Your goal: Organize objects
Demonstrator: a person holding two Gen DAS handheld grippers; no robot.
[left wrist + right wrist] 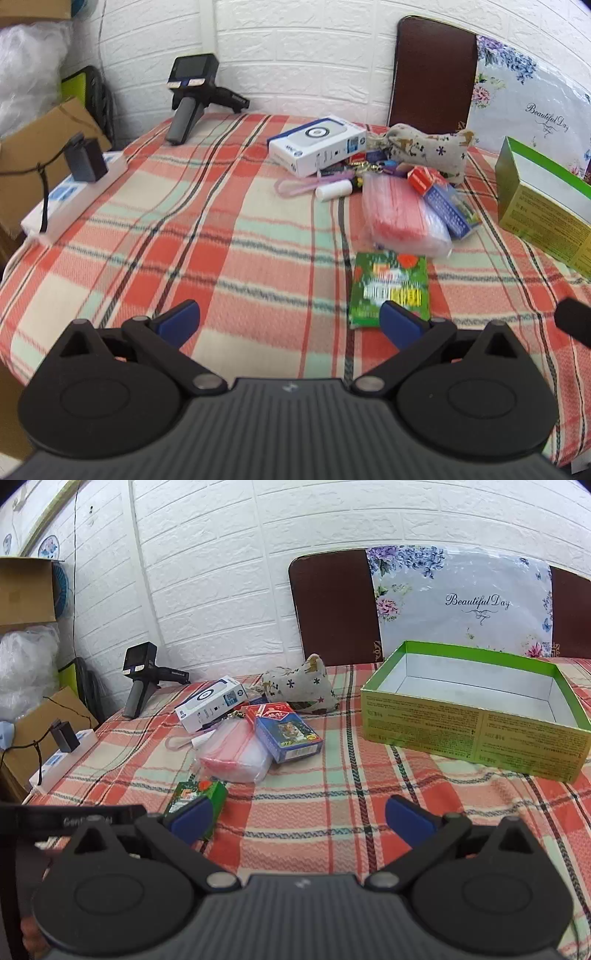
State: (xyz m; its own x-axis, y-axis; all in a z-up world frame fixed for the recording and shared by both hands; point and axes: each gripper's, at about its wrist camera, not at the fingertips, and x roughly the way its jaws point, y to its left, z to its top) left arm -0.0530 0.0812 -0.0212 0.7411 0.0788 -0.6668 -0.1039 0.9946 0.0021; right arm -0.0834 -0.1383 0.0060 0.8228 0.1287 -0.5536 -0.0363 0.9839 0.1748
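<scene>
- Landmark: the open green box, empty, standing on the plaid tablecloth in front of a chair with a flowered cover.
- Left gripper: jaws spread wide, nothing between them, tilted down at bare cloth. Right gripper: same, wide open and holding nothing, hovering over the cloth just short of the box.
- The clutter lies in a heap to the left of the box: fabric pouch farthest back, white carton beyond it, blue card pack nearest the box, pink plastic packet beside that, green sachet closest to me and apart from the heap.
- Small bits (keys, a white tube, a pink loop) sit under the carton's edge; hard to sort out from here.
- Judgement: nothing is packed yet; first pick is pending.
- Best start looks like the green sachet or the card pack, both lying free. The sachet is flat, so come in low and pinch an edge, else the cloth bunches.
- Carry items over the box wall, not against it; the box looks light and may slide.
- Leave the power strip and handheld device, well left of the box, alone.
</scene>
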